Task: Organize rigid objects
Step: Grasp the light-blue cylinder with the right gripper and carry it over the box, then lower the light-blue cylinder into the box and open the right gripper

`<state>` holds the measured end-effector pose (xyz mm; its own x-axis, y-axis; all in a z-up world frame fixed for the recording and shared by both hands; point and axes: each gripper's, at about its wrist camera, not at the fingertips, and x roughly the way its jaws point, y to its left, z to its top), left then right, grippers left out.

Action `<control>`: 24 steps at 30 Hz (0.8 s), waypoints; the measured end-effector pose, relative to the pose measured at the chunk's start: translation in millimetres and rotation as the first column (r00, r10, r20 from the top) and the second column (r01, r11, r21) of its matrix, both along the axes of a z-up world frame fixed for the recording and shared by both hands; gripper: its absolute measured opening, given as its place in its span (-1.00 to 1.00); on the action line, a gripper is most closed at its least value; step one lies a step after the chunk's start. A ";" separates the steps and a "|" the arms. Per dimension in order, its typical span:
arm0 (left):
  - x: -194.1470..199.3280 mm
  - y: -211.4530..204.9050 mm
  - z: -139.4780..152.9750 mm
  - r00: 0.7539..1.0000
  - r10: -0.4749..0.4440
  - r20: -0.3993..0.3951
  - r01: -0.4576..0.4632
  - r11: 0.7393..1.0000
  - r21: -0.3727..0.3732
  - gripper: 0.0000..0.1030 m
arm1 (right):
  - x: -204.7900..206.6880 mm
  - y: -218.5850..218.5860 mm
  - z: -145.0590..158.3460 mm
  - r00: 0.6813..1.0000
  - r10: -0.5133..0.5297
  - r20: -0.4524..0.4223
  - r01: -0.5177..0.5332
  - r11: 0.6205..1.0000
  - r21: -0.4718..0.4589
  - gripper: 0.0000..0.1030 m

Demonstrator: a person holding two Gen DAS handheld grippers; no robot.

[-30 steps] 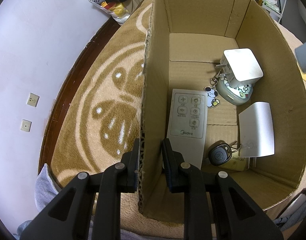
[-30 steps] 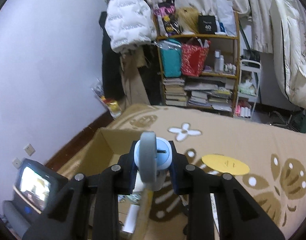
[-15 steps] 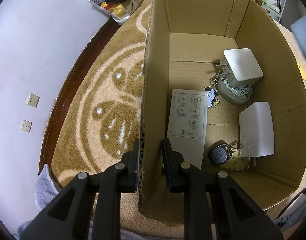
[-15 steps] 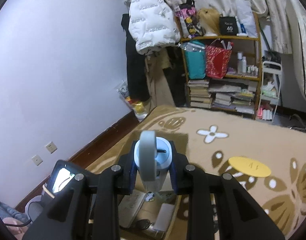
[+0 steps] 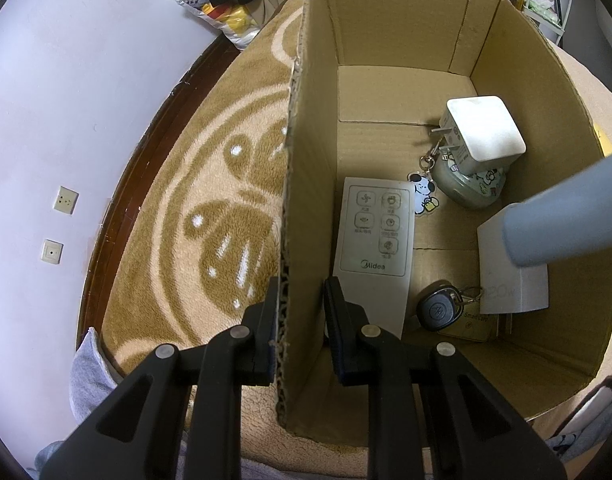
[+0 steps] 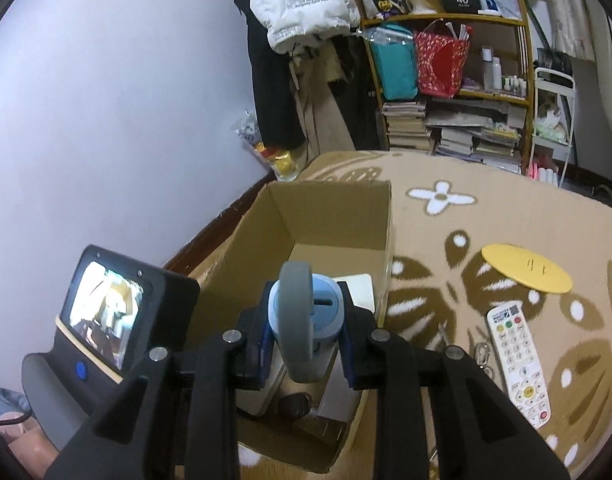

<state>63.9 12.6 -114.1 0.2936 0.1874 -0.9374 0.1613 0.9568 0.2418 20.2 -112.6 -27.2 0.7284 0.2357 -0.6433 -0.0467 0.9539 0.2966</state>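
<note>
The left gripper is clamped on the near left wall of the cardboard box, one finger outside, one inside. The right gripper pinches a grey-and-blue cup above the box's near right side. On the box floor lie a white remote along the left wall, a key fob near the front, and a white charger farther back. A second remote lies on the carpet to the right of the box.

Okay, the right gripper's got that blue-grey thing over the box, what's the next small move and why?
Probably lower it a little further, then open. The right gripper is shut on the blue-grey thing, which hangs inside the box above the white pad, not resting yet. The left gripper steadies the wall.
</note>
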 end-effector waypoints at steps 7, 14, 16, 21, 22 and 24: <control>0.6 -0.6 -0.7 1.000 0.000 -0.001 0.000 1.000 0.000 -0.61 | 2.2 0.5 -9.2 0.999 0.012 -0.040 -0.012 1.000 0.012 -0.44; -0.6 -3.6 -1.5 1.000 -0.011 -0.001 0.011 1.000 0.012 -0.61 | 1.0 -3.9 10.0 1.000 -0.010 0.013 0.010 1.000 -0.007 -0.44; -1.1 -3.7 -1.4 1.000 -0.010 0.000 0.010 1.000 0.013 -0.61 | -0.1 -6.9 15.5 1.000 -0.016 0.027 0.016 1.000 -0.013 -0.41; -0.9 -3.6 -0.3 1.000 -0.011 -0.002 0.011 1.000 0.013 -0.61 | -1.8 -24.2 27.0 0.997 -0.059 0.059 0.061 0.998 -0.028 0.01; -1.1 -3.6 -0.1 1.000 -0.011 -0.001 0.011 1.000 0.015 -0.61 | -2.0 -29.0 28.6 0.995 -0.072 0.062 0.075 0.997 -0.037 0.06; -0.9 -2.9 0.1 1.000 -0.010 -0.003 0.010 1.000 0.010 -0.61 | -1.7 -36.6 30.2 0.994 -0.093 0.062 0.096 0.994 -0.052 0.12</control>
<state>62.9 9.6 -113.9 0.2928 0.1936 -0.9364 0.1715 0.9528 0.2506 18.5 -149.2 3.0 0.7830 0.1296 -0.6084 0.0283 0.9696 0.2431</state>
